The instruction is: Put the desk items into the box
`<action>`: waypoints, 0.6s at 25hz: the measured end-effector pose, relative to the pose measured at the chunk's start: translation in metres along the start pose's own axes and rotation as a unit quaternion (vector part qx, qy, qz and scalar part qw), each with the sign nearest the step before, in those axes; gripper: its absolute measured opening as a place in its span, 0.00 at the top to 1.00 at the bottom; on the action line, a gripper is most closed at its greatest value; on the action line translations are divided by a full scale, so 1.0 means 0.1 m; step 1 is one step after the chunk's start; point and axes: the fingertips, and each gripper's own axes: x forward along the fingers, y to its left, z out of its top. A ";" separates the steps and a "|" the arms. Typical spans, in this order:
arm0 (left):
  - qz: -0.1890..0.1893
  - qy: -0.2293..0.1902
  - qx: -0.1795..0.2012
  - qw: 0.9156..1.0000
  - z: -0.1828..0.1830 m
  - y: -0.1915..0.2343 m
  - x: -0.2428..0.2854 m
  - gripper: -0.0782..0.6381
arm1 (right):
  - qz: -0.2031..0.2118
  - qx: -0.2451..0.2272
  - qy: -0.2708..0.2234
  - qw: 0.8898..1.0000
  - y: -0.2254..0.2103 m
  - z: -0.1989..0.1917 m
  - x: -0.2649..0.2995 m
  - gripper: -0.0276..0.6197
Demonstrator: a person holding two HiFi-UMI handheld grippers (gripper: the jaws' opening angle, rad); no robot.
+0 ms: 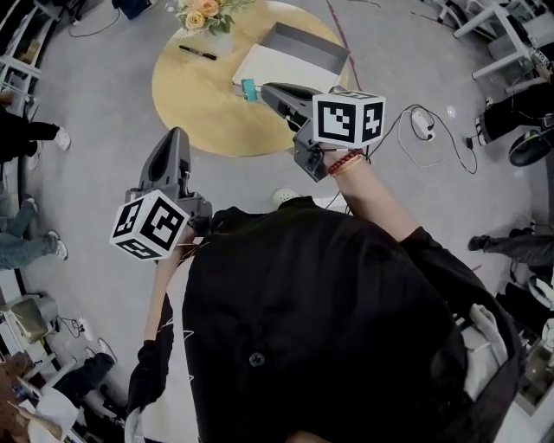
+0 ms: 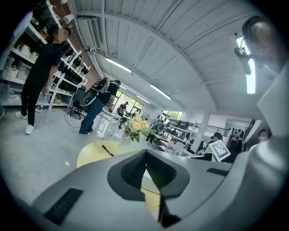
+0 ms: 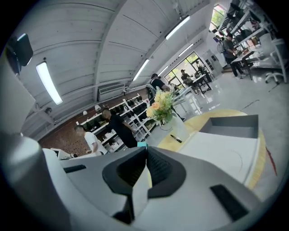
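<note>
A round yellow table (image 1: pixel 195 104) carries a grey box (image 1: pixel 307 43) with a white lid (image 1: pixel 268 67) lying against it, a black pen (image 1: pixel 197 52) and a small teal item (image 1: pixel 249 88). My right gripper (image 1: pixel 267 88) reaches over the table's near edge, its tips just beside the teal item; its jaws are shut and hold nothing. In the right gripper view the gripper (image 3: pixel 146 149) points at the teal item (image 3: pixel 142 145), with the pen (image 3: pixel 176 139) and box (image 3: pixel 230 126) beyond. My left gripper (image 1: pixel 177 132) hangs over the floor short of the table, also shut and empty (image 2: pixel 145 152). The pen (image 2: pixel 107 150) lies ahead of it.
A vase of flowers (image 1: pixel 203 13) stands at the table's far edge. A white power strip (image 1: pixel 421 121) with a cable lies on the floor to the right. People stand at the left (image 2: pixel 38 72) beside shelves, and chairs and desks ring the room.
</note>
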 end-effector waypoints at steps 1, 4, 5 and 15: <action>-0.009 0.004 0.000 1.000 -0.04 -0.04 0.00 0.88 | -0.009 0.001 -0.003 1.000 -0.03 -0.02 -0.06 0.94; -0.032 0.018 -0.003 0.999 -0.14 -0.12 0.02 0.88 | -0.038 0.005 -0.017 0.999 -0.13 -0.06 -0.24 0.94; -0.036 0.021 -0.005 0.999 -0.17 -0.12 0.03 0.88 | -0.045 0.008 -0.021 0.999 -0.16 -0.07 -0.29 0.94; -0.043 0.032 -0.017 0.998 -0.25 -0.23 0.18 0.88 | -0.082 0.019 -0.039 0.996 -0.47 0.01 -0.61 0.94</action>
